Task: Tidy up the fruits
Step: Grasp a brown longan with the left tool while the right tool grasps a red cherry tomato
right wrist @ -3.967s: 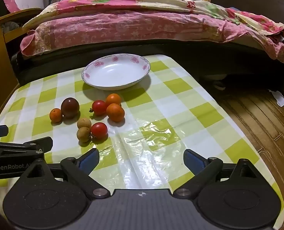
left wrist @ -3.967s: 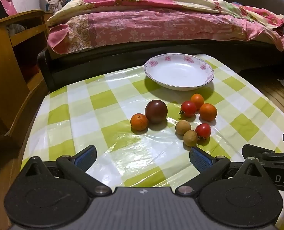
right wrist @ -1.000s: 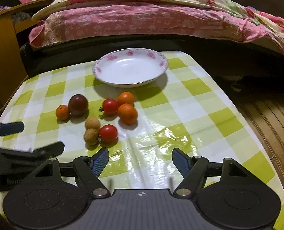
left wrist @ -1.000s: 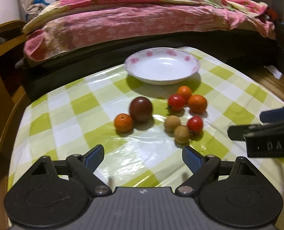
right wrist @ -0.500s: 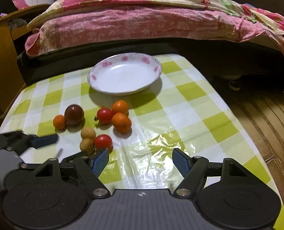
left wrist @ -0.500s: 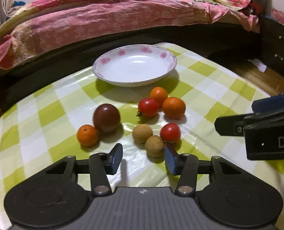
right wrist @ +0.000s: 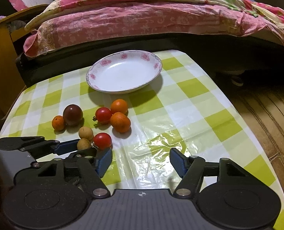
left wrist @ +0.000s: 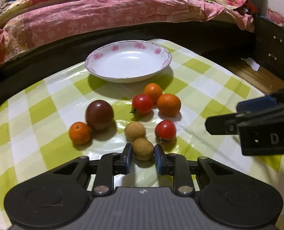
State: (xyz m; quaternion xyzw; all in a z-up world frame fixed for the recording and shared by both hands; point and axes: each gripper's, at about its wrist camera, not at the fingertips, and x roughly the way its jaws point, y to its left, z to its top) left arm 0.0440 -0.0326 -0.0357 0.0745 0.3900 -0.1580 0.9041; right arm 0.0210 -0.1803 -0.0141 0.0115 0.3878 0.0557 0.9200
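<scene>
Several small fruits lie on the checked tablecloth in front of an empty white floral plate (left wrist: pixel 128 65). My left gripper (left wrist: pixel 143 158) has its blue pads on either side of the near tan longan (left wrist: pixel 143 149), which rests on the cloth; the pads are close on it. A second longan (left wrist: pixel 135 131), two red tomatoes (left wrist: pixel 165 130) (left wrist: pixel 142 104), three oranges (left wrist: pixel 168 104) and a dark plum (left wrist: pixel 99 114) lie just beyond. My right gripper (right wrist: pixel 141 160) is open and empty over bare cloth, right of the fruits. It shows in the left wrist view (left wrist: pixel 257 115).
A bed with a pink quilt (right wrist: pixel 142 17) runs behind the table. A wooden shelf unit (right wrist: pixel 0 61) stands at the left. The table's right edge (right wrist: pixel 237 118) drops to a wooden floor.
My left gripper has moved forward and narrowed its jaws around the near longan. The right gripper has stayed open, shifting slightly.
</scene>
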